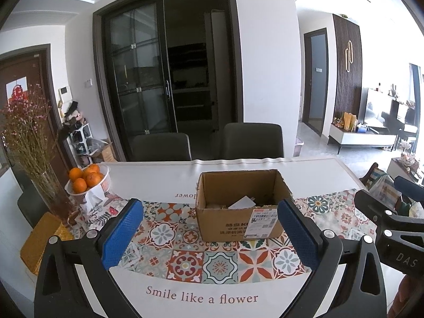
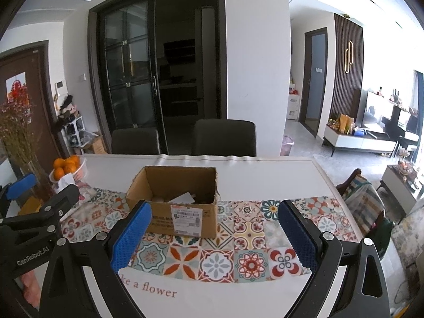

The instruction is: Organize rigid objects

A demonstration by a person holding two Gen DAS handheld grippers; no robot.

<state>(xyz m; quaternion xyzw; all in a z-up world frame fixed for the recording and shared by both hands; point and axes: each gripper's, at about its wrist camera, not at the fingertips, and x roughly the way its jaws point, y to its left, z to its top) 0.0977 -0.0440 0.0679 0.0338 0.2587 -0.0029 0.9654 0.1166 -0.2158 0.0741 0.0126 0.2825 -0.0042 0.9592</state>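
An open cardboard box (image 1: pixel 239 220) stands on the patterned table runner (image 1: pixel 185 262); it also shows in the right wrist view (image 2: pixel 182 221). Inside it lie a white card (image 1: pixel 242 202) and brownish items I cannot make out. My left gripper (image 1: pixel 210 234) is open and empty, above the table in front of the box. My right gripper (image 2: pixel 212 234) is open and empty, in front and to the right of the box. Each gripper's body shows at the edge of the other's view.
A bowl of oranges (image 1: pixel 87 180), a glass vase of dried flowers (image 1: pixel 34 156) and a yellow box (image 1: pixel 42 241) stand at the table's left. Two dark chairs (image 1: pixel 209 143) are at the far side. A wooden chair with striped cloth (image 2: pixel 368 198) is at the right.
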